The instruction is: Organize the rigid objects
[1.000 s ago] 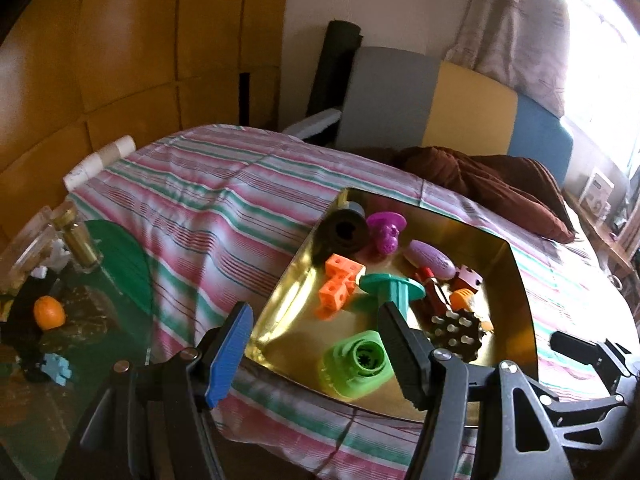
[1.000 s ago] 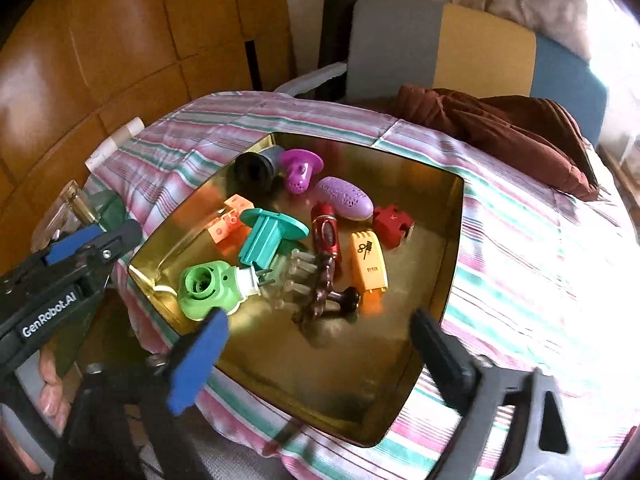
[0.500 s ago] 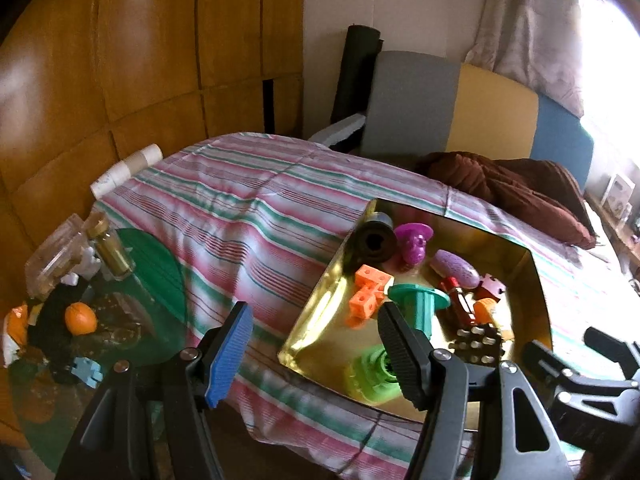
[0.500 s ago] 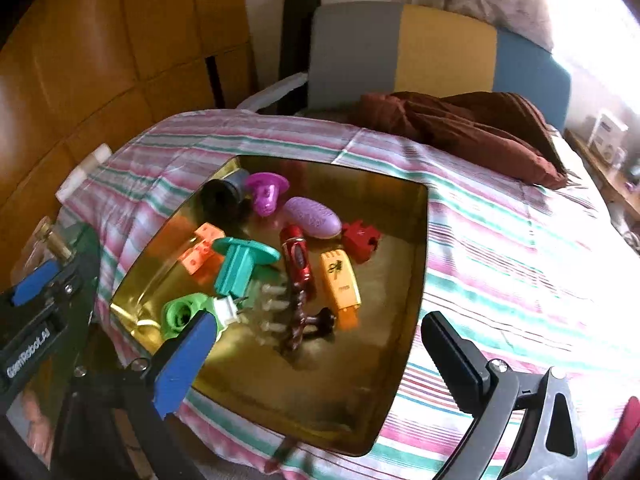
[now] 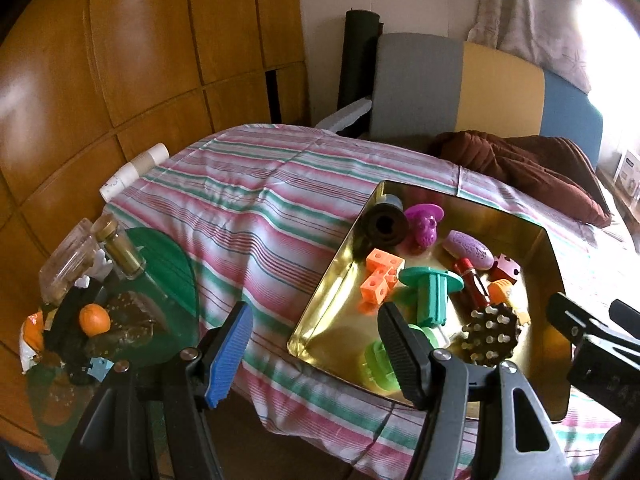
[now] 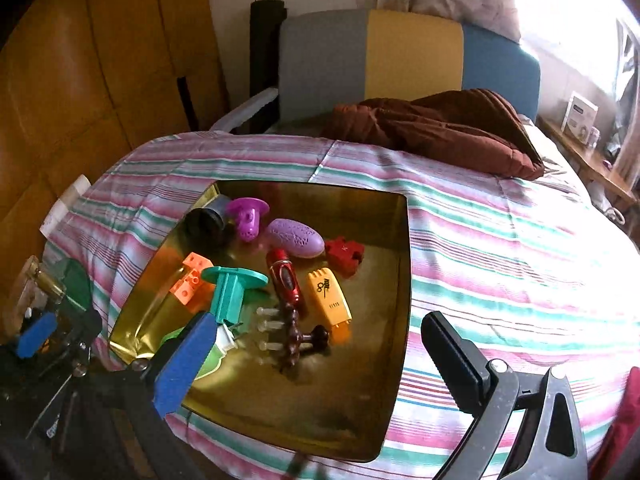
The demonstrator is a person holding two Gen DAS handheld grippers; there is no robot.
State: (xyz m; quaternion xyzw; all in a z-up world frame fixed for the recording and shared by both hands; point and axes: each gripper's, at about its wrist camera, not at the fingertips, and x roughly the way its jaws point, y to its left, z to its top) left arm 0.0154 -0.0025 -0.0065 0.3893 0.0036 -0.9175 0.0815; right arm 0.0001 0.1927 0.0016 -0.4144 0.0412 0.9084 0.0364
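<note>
Beyond the left gripper, its jaws gaping on nothing, the toys are lying in the gold tray, its near corner between the fingertips. Over the tray's near edge, the right gripper is hanging spread and empty, the massager lying just beyond.

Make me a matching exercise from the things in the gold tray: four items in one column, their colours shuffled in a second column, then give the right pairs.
Items:
1. flanged spool
2. cube blocks
3. oval pebble-shaped piece
4. puzzle-shaped block

Colours:
A. red
B. teal
C. lilac
D. orange

All four lie in the gold tray on the striped bedspread.

Pairs: 1-B, 2-D, 3-C, 4-A
</note>
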